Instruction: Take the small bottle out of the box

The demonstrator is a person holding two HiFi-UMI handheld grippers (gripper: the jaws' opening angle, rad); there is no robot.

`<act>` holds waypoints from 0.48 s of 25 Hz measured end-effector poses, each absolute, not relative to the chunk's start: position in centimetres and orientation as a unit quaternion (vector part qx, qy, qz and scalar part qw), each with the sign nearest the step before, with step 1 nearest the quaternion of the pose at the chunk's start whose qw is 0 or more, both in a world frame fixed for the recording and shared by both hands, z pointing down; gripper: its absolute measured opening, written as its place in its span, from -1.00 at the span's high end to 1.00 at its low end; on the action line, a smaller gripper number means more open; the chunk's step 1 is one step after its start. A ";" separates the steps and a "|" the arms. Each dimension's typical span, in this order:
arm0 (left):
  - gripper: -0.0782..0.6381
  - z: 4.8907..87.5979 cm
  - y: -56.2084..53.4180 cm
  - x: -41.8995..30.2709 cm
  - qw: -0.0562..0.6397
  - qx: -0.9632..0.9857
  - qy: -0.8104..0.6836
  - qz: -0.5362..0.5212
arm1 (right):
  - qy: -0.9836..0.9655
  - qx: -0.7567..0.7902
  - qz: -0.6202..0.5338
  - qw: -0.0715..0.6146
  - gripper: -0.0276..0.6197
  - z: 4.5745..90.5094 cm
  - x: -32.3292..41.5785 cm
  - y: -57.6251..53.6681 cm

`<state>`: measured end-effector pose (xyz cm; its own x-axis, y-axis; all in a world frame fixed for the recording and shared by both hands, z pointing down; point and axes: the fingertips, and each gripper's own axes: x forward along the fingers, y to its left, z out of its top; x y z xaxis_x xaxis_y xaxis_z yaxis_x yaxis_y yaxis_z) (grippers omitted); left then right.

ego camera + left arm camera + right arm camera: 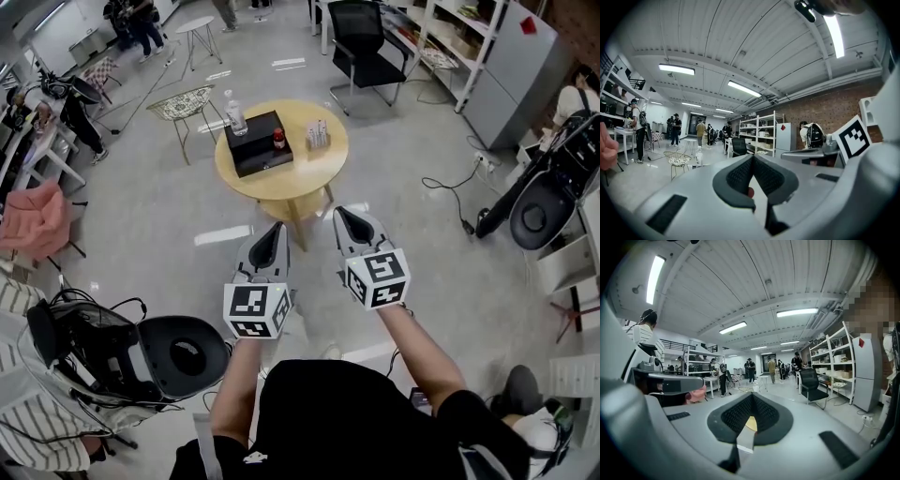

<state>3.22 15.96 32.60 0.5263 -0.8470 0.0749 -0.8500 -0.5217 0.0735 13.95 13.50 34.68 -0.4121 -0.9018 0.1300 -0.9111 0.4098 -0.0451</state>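
A small bottle (278,139) with a red cap stands in a black box (256,142) on a round wooden table (314,169), far ahead in the head view. Both grippers are held out in front of the person, short of the table and well apart from the box. My left gripper (278,228) is shut, its dark pads meeting at the tip with nothing between them. My right gripper (340,213) is shut and empty too. In the left gripper view the left gripper (752,157) points level across the room. The right gripper (752,395) does the same in its own view.
A clear water bottle (236,117) stands at the box's far-left corner and a small rack (318,136) to its right. A wire chair (183,103) and a black office chair (364,52) stand beyond the table. Dark equipment (141,361) sits low left. People stand in the background.
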 end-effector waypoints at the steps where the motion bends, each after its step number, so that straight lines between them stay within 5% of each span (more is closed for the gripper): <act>1: 0.78 32.6 15.6 3.4 0.051 0.873 -0.486 0.015 | -0.838 0.541 0.055 0.043 0.91 34.7 14.1 13.1; 12: 0.78 34.0 8.2 3.3 0.049 0.876 -0.479 0.018 | -0.838 0.541 0.057 0.038 0.91 36.0 13.6 5.7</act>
<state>3.31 8.23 33.98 0.5396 -0.8382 0.0789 -0.8418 -0.5353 0.0692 13.62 5.70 36.03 -0.4117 -0.9026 0.1256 -0.9113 0.4081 -0.0541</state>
